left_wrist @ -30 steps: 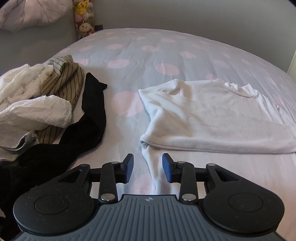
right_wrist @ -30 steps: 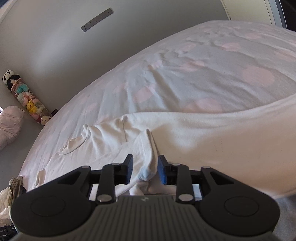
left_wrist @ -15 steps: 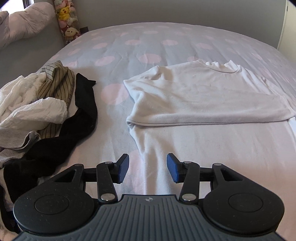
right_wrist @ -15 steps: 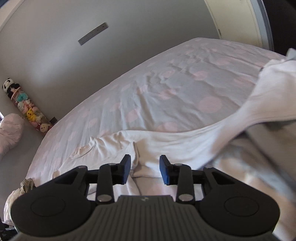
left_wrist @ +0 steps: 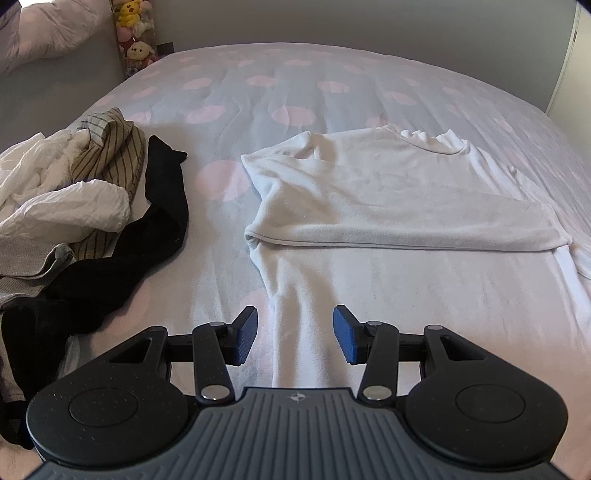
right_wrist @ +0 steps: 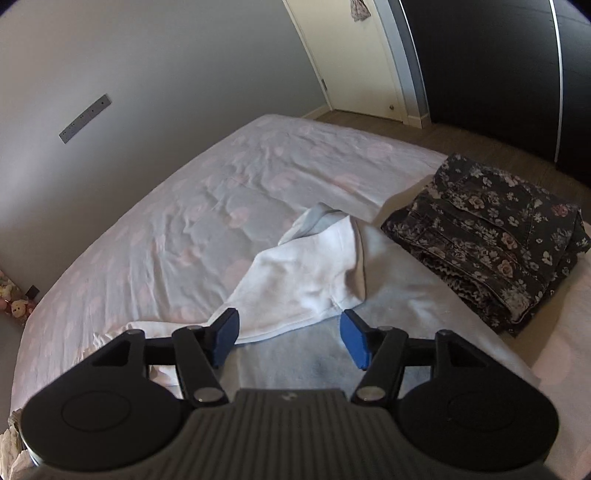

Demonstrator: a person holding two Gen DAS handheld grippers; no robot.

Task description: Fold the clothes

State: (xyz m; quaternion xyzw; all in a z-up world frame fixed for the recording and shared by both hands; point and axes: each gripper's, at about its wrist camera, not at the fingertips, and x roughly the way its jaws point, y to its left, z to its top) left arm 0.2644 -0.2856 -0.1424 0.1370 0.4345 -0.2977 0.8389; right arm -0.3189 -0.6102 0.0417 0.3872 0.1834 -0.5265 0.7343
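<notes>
A white top (left_wrist: 388, 192) lies flat on my bed (left_wrist: 280, 85), its collar at the far side and one sleeve folded across its front. A long strip of its white cloth runs toward me and passes under my left tool (left_wrist: 295, 334). That tool hangs just above the cloth with its blue pads (left_wrist: 246, 334) set wide apart, holding nothing.

From my right tool's camera, a loose end of the top (right_wrist: 306, 277) lies crumpled on the sheet just beyond the tool. My right tool (right_wrist: 288, 338) is also spread wide and grips nothing; the cloth lies past its tips and I cannot tell whether it touches them.

To the left of the top, apart from it, lies a heap of unfolded clothes (left_wrist: 62, 195): white pieces, a tan striped one, a grey one, and a long black garment (left_wrist: 147, 243) trailing along its right edge.

To the right of the white cloth, a folded dark floral garment (right_wrist: 491, 236) sits near the bed's edge.

The sheet is pale with pink dots. Soft toys (left_wrist: 135, 35) stand at the far left corner by a grey wall. A door (right_wrist: 354, 55) shows at the far right.
</notes>
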